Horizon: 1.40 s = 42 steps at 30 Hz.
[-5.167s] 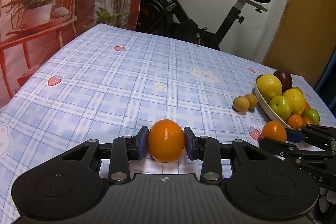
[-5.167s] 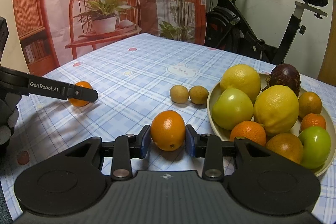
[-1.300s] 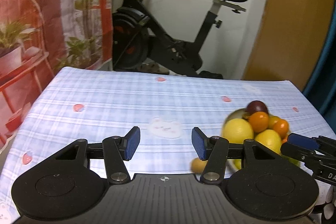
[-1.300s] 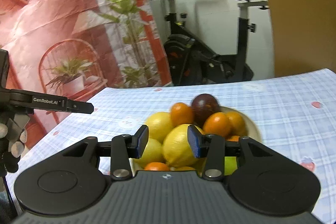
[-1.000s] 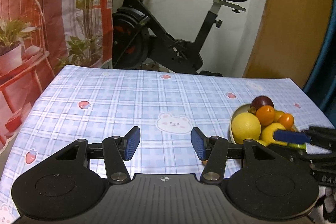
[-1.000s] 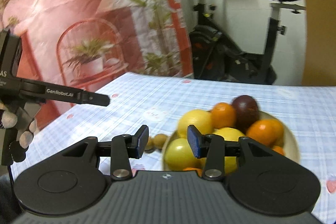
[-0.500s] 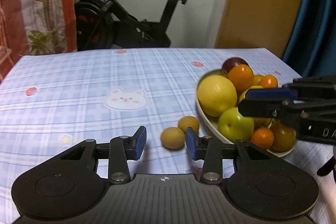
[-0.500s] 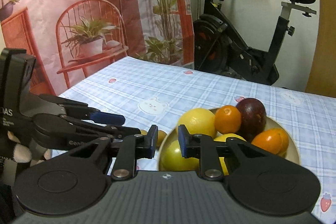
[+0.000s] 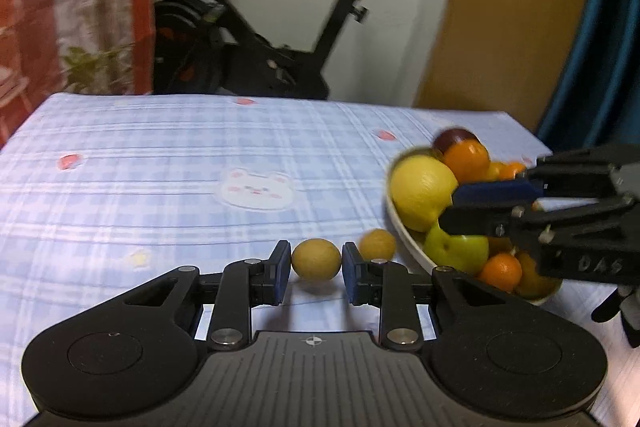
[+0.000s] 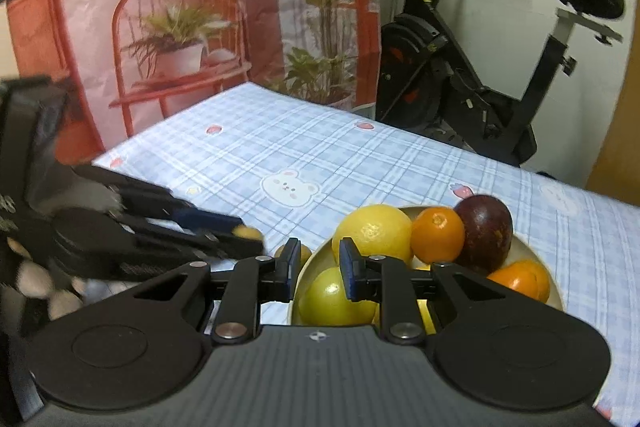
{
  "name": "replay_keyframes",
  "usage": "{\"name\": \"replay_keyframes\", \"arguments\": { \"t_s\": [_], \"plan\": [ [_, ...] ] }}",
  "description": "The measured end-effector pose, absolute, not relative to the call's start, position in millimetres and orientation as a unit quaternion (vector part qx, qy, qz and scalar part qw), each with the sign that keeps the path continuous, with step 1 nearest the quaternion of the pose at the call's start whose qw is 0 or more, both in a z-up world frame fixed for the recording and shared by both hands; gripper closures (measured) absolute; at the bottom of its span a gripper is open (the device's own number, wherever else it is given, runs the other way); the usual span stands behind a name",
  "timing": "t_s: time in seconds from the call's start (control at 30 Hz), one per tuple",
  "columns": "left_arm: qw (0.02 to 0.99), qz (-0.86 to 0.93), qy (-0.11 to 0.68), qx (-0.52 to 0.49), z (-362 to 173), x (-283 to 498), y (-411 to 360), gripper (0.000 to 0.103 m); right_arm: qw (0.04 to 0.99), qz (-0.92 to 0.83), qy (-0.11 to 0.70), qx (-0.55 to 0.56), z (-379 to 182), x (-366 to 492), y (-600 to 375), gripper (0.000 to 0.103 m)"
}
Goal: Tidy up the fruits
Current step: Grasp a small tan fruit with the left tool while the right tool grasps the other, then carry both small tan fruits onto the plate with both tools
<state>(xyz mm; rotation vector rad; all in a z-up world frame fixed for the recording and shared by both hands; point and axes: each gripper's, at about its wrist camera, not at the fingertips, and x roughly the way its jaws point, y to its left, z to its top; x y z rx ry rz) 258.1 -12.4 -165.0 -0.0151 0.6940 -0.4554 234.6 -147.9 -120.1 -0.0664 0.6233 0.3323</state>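
Blue-padded fingers (image 9: 280,269) of the left gripper (image 9: 316,271) stand on either side of a small round tan fruit (image 9: 316,259) on the table, the pads close beside it; whether they press it or a sliver of gap remains cannot be told. The right gripper (image 10: 319,265) has its jaws parted with nothing between them, poised over the near rim of the bowl; in the left wrist view it shows as a black body (image 9: 560,211) reaching in over the fruit pile.

Going from largest to smallest:

- A table covered by a pale blue plaid cloth with bear and strawberry prints (image 9: 160,163) carries everything; a black exercise bike (image 9: 256,47) stands behind it, beside a red printed backdrop of plants and a chair (image 10: 168,39).
- A cream shallow oval bowl (image 9: 404,227) sits at the right side of the table, heaped with fruit.
- A large yellow lemon-like fruit (image 9: 422,189) lies at the bowl's left edge, with a green apple (image 9: 456,249) below it.
- A dark purple round fruit (image 10: 486,227) rests at the back of the pile, touching an orange mandarin (image 10: 438,233); further small oranges (image 9: 500,271) sit lower in the bowl.
- A second small tan fruit (image 9: 377,243) lies on the cloth just beside the bowl's rim, near the first one but apart from it.
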Motion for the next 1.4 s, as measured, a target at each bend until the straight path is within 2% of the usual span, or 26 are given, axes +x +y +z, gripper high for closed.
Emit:
{"name": "replay_keyframes", "arguments": {
  "t_s": [0.47, 0.63, 0.73, 1.1, 1.4],
  "plan": [
    [0.934, -0.162, 0.31, -0.072, -149, 251, 22, 0.074, 0.889, 0.206, 0.362, -0.192, -142, 272, -95, 0.079],
    [0.935, -0.161, 0.306, -0.086, -150, 246, 28, 0.074, 0.879, 0.21, 0.371, -0.215, -146, 281, -88, 0.079],
    [0.935, -0.162, 0.303, -0.092, -150, 246, 31, 0.074, 0.866, 0.212, 0.374, -0.256, -148, 282, -79, 0.076],
    [0.933, -0.164, 0.304, -0.105, -157, 247, 36, 0.074, 0.814, 0.218, 0.386, -0.375, -164, 299, -61, 0.076],
    [0.935, -0.161, 0.302, -0.098, -155, 244, 34, 0.074, 0.817, 0.214, 0.386, -0.372, -165, 304, -64, 0.076]
  ]
}}
